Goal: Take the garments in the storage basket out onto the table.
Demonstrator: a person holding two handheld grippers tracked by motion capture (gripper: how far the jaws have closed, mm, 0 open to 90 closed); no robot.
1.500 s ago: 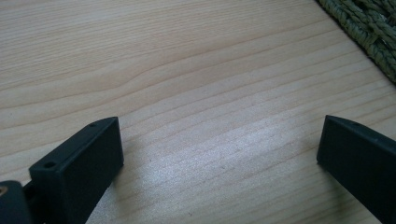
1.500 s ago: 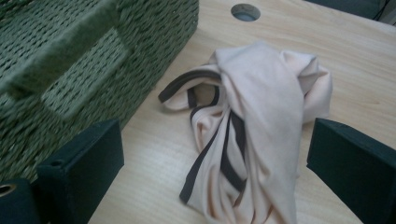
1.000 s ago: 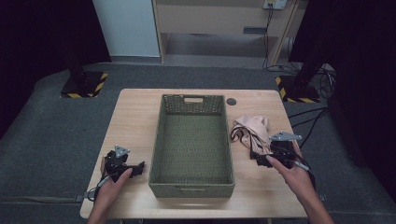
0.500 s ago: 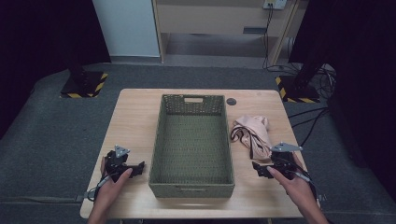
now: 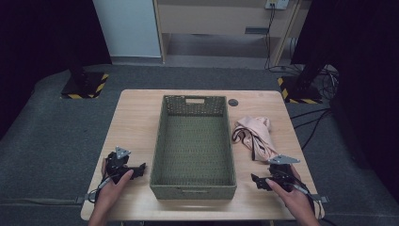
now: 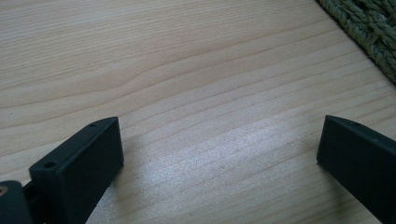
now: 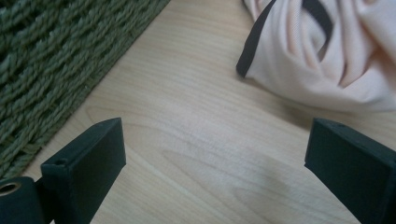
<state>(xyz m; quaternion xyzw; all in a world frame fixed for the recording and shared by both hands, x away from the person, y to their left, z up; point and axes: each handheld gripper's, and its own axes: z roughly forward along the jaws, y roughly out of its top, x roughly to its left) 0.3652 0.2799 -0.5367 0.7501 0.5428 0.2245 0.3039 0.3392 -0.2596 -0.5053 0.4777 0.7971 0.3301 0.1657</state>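
Bare wood between right gripper [image 5: 258, 181] and basket [image 5: 193, 188], jaws spread wide, holding nothing. Left gripper [image 5: 141, 168] likewise released, near left of basket. Pink garment [image 5: 256, 136] crumpled on table [image 5: 136, 113], right of basket, just beyond right gripper; long axis near to far. Grey carpet around table.
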